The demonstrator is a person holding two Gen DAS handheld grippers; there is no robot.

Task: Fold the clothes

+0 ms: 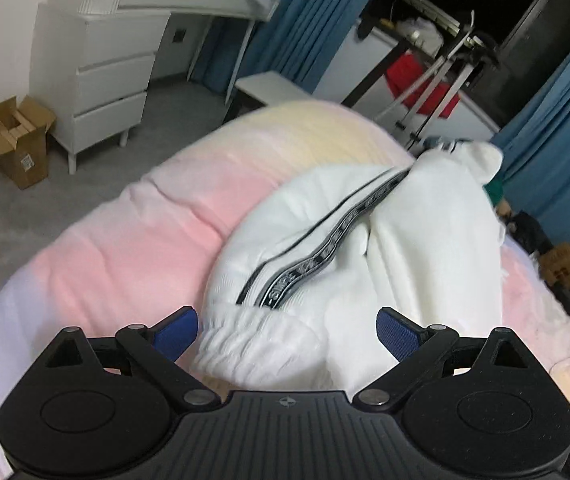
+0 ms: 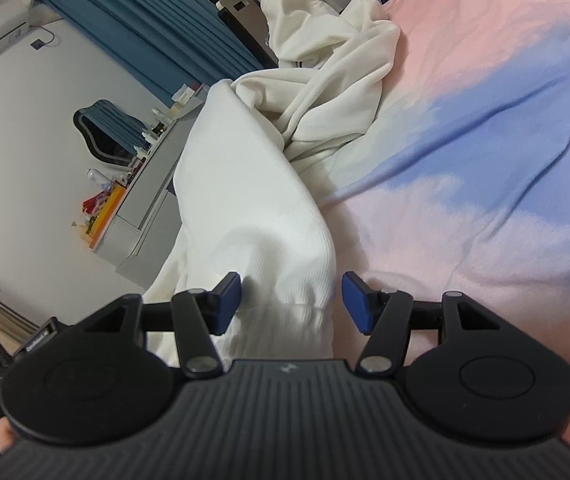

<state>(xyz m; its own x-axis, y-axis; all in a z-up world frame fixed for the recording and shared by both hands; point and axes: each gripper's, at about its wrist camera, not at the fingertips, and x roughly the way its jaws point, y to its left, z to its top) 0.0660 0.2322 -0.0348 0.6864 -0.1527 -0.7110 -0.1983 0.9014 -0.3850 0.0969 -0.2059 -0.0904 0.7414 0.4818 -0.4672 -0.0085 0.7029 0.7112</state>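
Both grippers, left [image 1: 287, 334] and right [image 2: 291, 300], gape wide around white trousers [image 1: 325, 240] on the bed [image 1: 125, 248]; gripping the fabric looks next.

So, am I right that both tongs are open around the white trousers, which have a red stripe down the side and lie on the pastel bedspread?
Nearly: the stripe is black and grey with lettering, not red, as the left wrist view shows. The rest holds: the left tongs and right tongs are both open around the white trousers, which lie on the pastel bedspread.
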